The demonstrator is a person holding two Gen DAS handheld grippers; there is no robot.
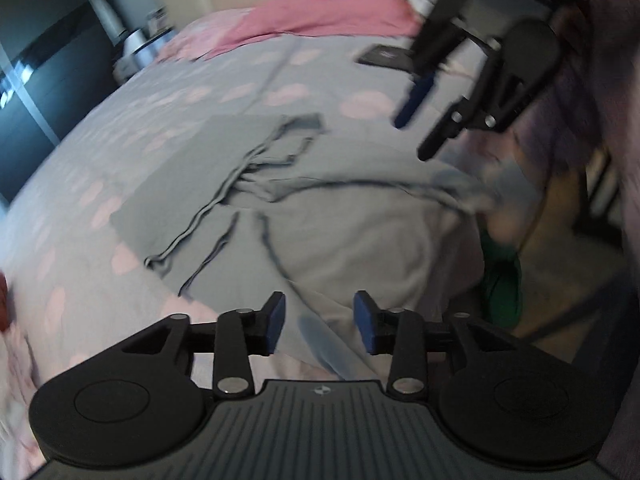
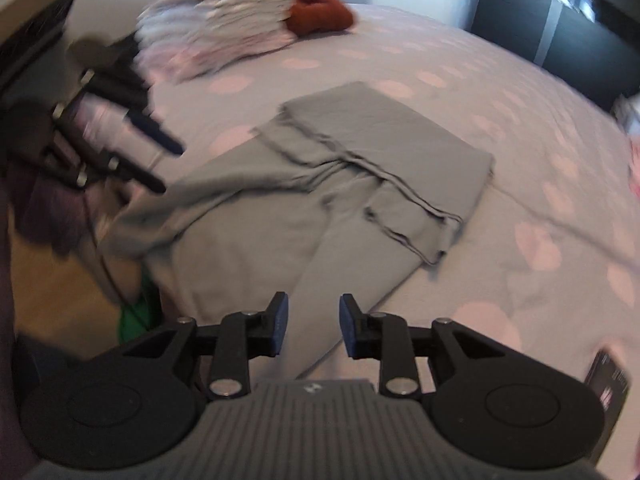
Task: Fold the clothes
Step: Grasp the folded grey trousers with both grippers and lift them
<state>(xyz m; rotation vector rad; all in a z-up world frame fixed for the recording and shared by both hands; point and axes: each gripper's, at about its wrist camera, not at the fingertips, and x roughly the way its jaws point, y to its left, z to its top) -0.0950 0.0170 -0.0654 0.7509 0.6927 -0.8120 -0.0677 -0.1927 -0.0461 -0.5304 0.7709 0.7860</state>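
I see one gray garment (image 2: pixel 332 184) spread on the bed (image 2: pixel 520 152), partly folded, with its long part hanging over the bed's edge. It lies just ahead of both sets of jaws. I count two grippers. My left gripper (image 1: pixel 319 322) hangs above the near end of the garment, jaws standing apart with nothing between them. My right gripper (image 2: pixel 313 326) is the same — jaws apart, holding nothing, over the garment's lower strip. Each gripper shows two blue pads (image 1: pixel 276 320).

From the left camera I see the right gripper up and to the right of my jaws, in the air, not touching the cloth. From the right camera the left gripper sits off to the left of my jaws, blurred.

Far ahead of the right jaws there is one stack of folded clothes (image 2: pixel 224 36) and one red bundle (image 2: pixel 320 14) beside it. Far ahead of the left jaws lies one pink blanket (image 1: pixel 320 16) and one small dark flat thing (image 1: pixel 386 58) — I cannot tell what it is.
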